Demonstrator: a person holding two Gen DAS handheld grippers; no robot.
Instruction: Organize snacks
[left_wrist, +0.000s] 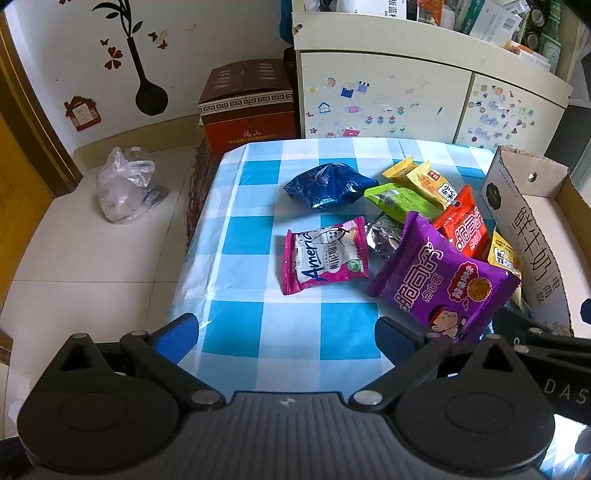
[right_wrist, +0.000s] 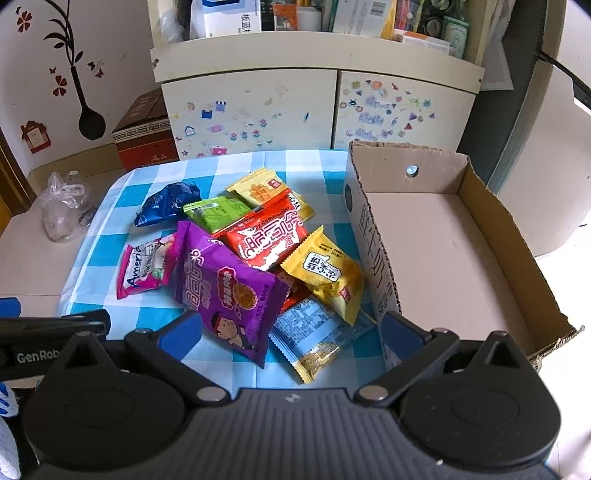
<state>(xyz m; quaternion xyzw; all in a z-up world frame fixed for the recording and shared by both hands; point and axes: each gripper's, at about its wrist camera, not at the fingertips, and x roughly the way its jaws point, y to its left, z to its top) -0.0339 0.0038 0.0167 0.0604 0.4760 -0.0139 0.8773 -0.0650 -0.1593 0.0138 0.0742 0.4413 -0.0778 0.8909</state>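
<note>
Several snack packets lie in a loose pile on the blue-checked tablecloth (left_wrist: 288, 325). A purple packet (left_wrist: 443, 280) lies on top at the front; it also shows in the right wrist view (right_wrist: 225, 288). Around it are a pink packet (left_wrist: 325, 254), a dark blue bag (left_wrist: 328, 182), a green packet (right_wrist: 216, 212), a red packet (right_wrist: 269, 236), yellow packets (right_wrist: 325, 273) and a light blue packet (right_wrist: 314, 332). An empty cardboard box (right_wrist: 443, 251) stands right of the pile. My left gripper (left_wrist: 288, 332) is open above the near tablecloth. My right gripper (right_wrist: 291, 332) is open over the pile's front.
A cream cabinet with stickers (right_wrist: 314, 107) stands behind the table, its top shelf crowded with boxes. A brown-red carton (left_wrist: 247, 107) and a clear plastic bag (left_wrist: 122, 188) sit on the floor to the left. The table's left edge (left_wrist: 195, 236) drops to the tiled floor.
</note>
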